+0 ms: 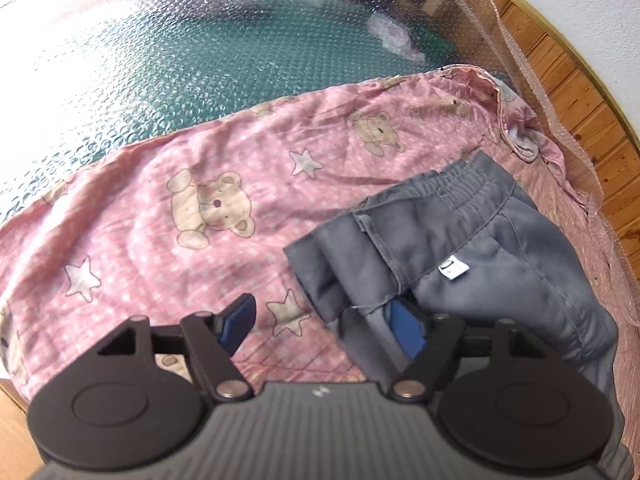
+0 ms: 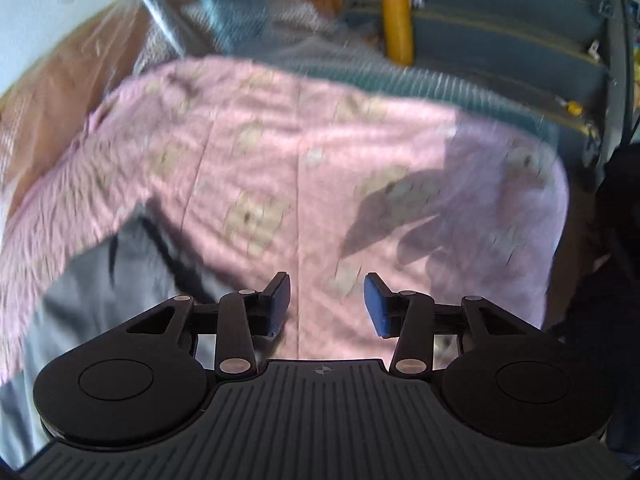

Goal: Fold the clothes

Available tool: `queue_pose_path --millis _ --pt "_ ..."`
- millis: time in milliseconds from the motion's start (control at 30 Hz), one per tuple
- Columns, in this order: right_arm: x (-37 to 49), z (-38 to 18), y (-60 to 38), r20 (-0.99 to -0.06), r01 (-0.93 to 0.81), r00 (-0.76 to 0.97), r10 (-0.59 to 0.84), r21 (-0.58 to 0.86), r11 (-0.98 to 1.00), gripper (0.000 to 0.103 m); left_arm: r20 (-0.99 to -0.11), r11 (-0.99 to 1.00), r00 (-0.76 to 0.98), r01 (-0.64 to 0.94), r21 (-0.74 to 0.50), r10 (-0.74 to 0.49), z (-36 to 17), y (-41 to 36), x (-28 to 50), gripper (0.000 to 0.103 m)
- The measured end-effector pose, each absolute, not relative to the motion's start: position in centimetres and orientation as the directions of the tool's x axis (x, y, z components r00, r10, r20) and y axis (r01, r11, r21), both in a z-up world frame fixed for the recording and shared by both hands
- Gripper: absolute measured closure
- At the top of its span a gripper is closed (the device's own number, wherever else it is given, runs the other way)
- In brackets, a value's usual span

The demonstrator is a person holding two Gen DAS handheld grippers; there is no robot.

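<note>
Your left gripper: jaws wide apart, gripping nothing; grey pants lie folded just ahead-right, cloth touching the right pad. Right gripper: jaws open, empty, over pink sheet. Lift clear w/o snagging the fold, then regrip the edges evenly.

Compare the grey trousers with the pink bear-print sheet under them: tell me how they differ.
The grey trousers are plain, while the pink sheet carries bears and stars. The trousers are folded into a compact bundle with layered edges; the sheet lies spread in a single wide layer. The trousers cover only a corner of the sheet, which reaches far beyond them. The trousers show an elastic waistband and a white label; the sheet shows neither. Both are soft fabric.
</note>
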State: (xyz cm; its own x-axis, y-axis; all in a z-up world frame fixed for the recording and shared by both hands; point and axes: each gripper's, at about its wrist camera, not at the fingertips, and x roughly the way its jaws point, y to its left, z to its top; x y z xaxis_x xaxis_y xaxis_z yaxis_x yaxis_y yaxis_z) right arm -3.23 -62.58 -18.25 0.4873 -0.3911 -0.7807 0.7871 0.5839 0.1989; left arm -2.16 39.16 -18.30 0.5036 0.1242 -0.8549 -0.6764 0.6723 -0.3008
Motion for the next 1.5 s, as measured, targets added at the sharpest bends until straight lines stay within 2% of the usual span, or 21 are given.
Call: queue_pose_path --millis 67,167,233,300,367,433,500,533,733,800,867,900,1033,1133,1400,1467,1500 --pt "-1.6 -16.5 -62.3 -0.743 0.717 0.565 -0.359 0.227 0.659 0.058 -0.866 0.679 0.468 -0.695 -0.236 0.177 -16.9 38.1 -1.4 0.029" --pt "4.4 -14.9 -59.3 -0.705 0.482 0.689 -0.167 0.274 0.832 0.058 -0.882 0.666 0.425 -0.720 -0.194 0.203 -16.3 37.2 -0.3 0.030" --pt "8.7 -14.7 -56.3 -0.690 0.316 0.723 -0.039 0.279 0.907 0.059 -0.895 0.673 0.412 -0.713 -0.197 0.174 -16.7 36.9 0.3 0.030" --pt "12.1 -16.1 -54.1 -0.720 0.210 0.694 0.033 0.246 0.946 0.061 -0.909 0.667 0.355 -0.734 -0.126 0.219 -17.0 36.5 0.2 0.030" --pt "15.5 -18.4 -52.4 -0.774 0.138 0.628 0.079 0.210 0.968 0.070 -0.908 0.646 0.341 -0.755 -0.109 0.245 -16.6 36.2 -0.7 0.030" --pt "17.5 -21.2 -52.9 -0.841 0.162 0.539 0.041 0.151 0.975 0.078 -0.900 0.616 0.347 -0.779 -0.121 0.263 -15.6 35.7 -2.0 0.030" --pt "17.9 -22.1 -54.8 -0.836 0.183 0.549 0.017 0.139 0.973 0.091 -0.892 0.603 0.352 -0.789 -0.120 0.283 -14.3 35.3 -3.0 0.030" --pt "18.0 -22.2 -55.8 -0.829 0.197 0.559 0.009 0.143 0.970 0.103 -0.888 0.599 0.353 -0.792 -0.117 0.294 -13.7 35.0 -3.4 0.030" --pt "20.5 -22.1 -58.4 -0.836 0.166 0.547 -0.037 0.065 0.984 0.103 -0.871 0.619 0.403 -0.770 -0.158 0.280 -12.1 33.0 -2.4 0.030" --pt "20.0 -20.9 -60.0 -0.815 0.221 0.574 -0.079 0.062 0.973 0.103 -0.873 0.656 0.413 -0.738 -0.154 0.259 -12.4 31.8 -1.1 0.030" --pt "16.9 -18.8 -62.5 -0.750 0.312 0.655 -0.086 0.165 0.936 0.073 -0.868 0.701 0.439 -0.694 -0.165 0.230 -12.6 30.9 0.1 0.029" --pt "15.5 -18.9 -62.6 -0.755 0.306 0.653 -0.064 0.185 0.934 0.069 -0.865 0.721 0.453 -0.671 -0.172 0.215 -12.8 30.4 0.7 0.028" --pt "9.9 -19.3 -63.2 -0.771 0.276 0.636 0.026 0.259 0.925 0.069 -0.862 0.769 0.483 -0.607 -0.202 0.155 -14.1 29.0 2.3 0.027" --pt "7.8 -21.8 -61.6 -0.821 0.239 0.570 0.026 0.195 0.951 0.065 -0.857 0.782 0.502 -0.578 -0.233 0.116 -14.4 28.1 2.4 0.027" --pt "7.2 -22.3 -59.6 -0.800 0.209 0.600 -0.030 0.120 0.971 0.056 -0.851 0.803 0.516 -0.544 -0.243 0.092 -13.3 27.7 1.8 0.027" --pt "7.3 -22.0 -58.4 -0.801 0.156 0.597 -0.050 0.054 0.986 0.076 -0.849 0.792 0.520 -0.555 -0.253 0.093 -13.1 28.1 1.3 0.027" --pt "7.3 -21.9 -57.8 -0.801 0.129 0.596 -0.060 0.022 0.991 0.076 -0.848 0.787 0.522 -0.561 -0.257 0.095 -13.0 28.3 1.0 0.027"
